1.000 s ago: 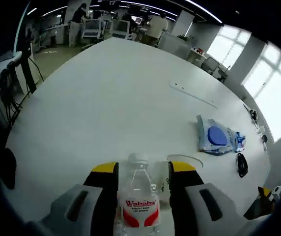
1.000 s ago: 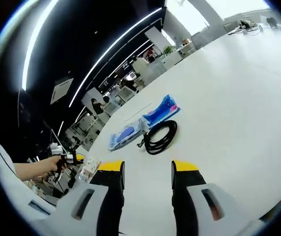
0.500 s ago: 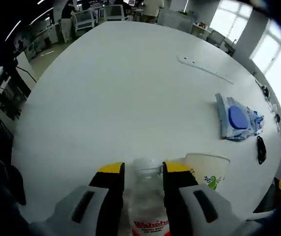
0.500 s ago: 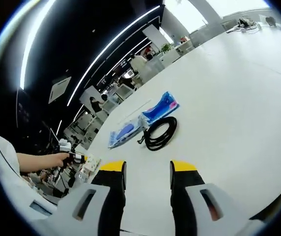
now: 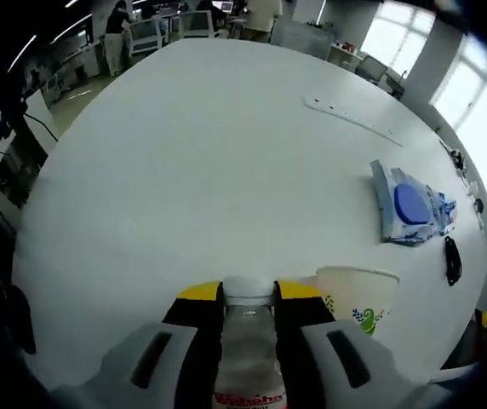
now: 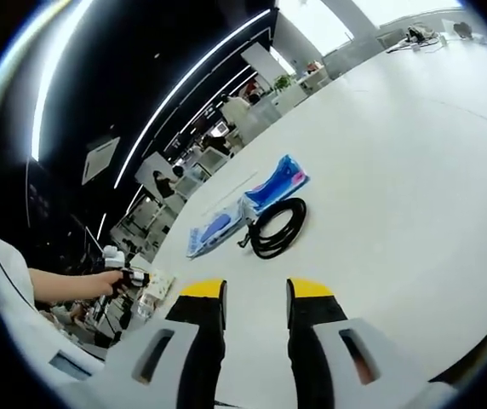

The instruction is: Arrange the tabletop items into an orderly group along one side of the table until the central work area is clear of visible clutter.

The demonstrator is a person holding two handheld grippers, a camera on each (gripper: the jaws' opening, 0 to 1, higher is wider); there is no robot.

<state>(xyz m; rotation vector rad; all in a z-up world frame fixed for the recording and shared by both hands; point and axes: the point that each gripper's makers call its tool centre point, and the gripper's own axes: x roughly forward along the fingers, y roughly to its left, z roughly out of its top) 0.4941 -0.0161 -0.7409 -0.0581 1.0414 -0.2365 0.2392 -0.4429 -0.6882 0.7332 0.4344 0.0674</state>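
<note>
A clear Wahaha water bottle (image 5: 247, 341) with a white cap stands between the yellow-tipped jaws of my left gripper (image 5: 249, 294), which is shut on it near the table's close edge. Just right of it stands a white paper cup (image 5: 358, 294) with a green print. A blue wipes packet (image 5: 409, 204) lies farther right, a black cable (image 5: 453, 260) beyond it. My right gripper (image 6: 256, 290) hovers over the white table (image 6: 397, 170), open, with nothing between its jaws. Ahead of it lie a coiled black cable (image 6: 276, 230) and two blue packets (image 6: 277, 183) (image 6: 214, 230).
A long white strip (image 5: 350, 119) lies across the far right of the table. In the right gripper view a person's hand (image 6: 73, 285) holds the left gripper (image 6: 131, 277) at the left. Desks, chairs and people stand beyond the table's far end.
My left jaws have closed in against the bottle, which sat loosely between them before. My right jaws have narrowed slightly. The packets, cable and cup lie where they were.
</note>
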